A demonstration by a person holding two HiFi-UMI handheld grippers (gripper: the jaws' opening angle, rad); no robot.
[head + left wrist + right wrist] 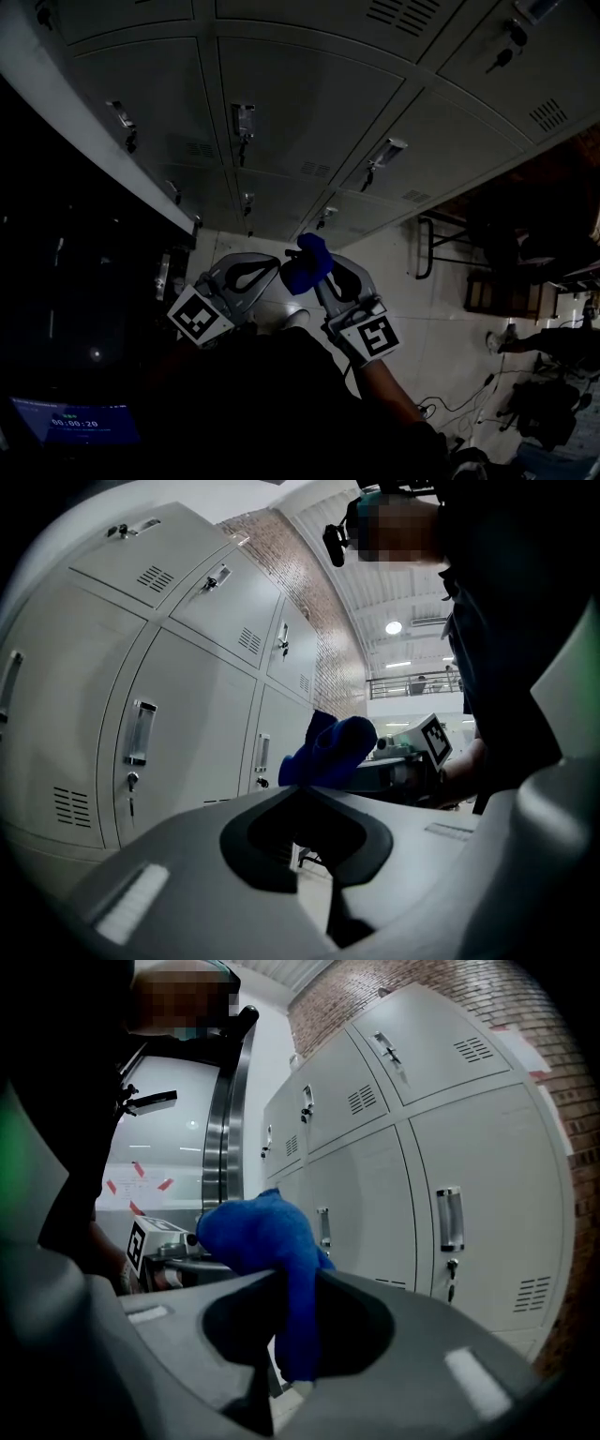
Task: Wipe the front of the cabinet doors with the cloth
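The right gripper [322, 274] is pinching a bright blue, fuzzy cloth [305, 265] between its closed grey jaws. In the right gripper view the cloth [267, 1241] is bunching up over the tips of that gripper [292, 1279], and a strip of it is hanging down through the dark hollow between the jaws. The left gripper [274, 264] is pointing toward the right one, and the two are meeting tip to tip low in the head view, in front of the person's dark torso. In the left gripper view the jaws of the left gripper [309, 792] are pressing together at their tips with nothing between them. The cloth [328, 752] is sitting just beyond those tips; whether it is touching them cannot be told. The cloth is hanging in the air, apart from the pale grey metal cabinet doors [309, 103], which are filling the upper part of the head view in rows, each with a small handle and vent slots. The doors [375, 1213] are standing to the right in the right gripper view, below a red brick wall [450, 988], and the doors [187, 724] are lying to the left in the left gripper view. A pale tiled floor [441, 319] is showing beneath the grippers.
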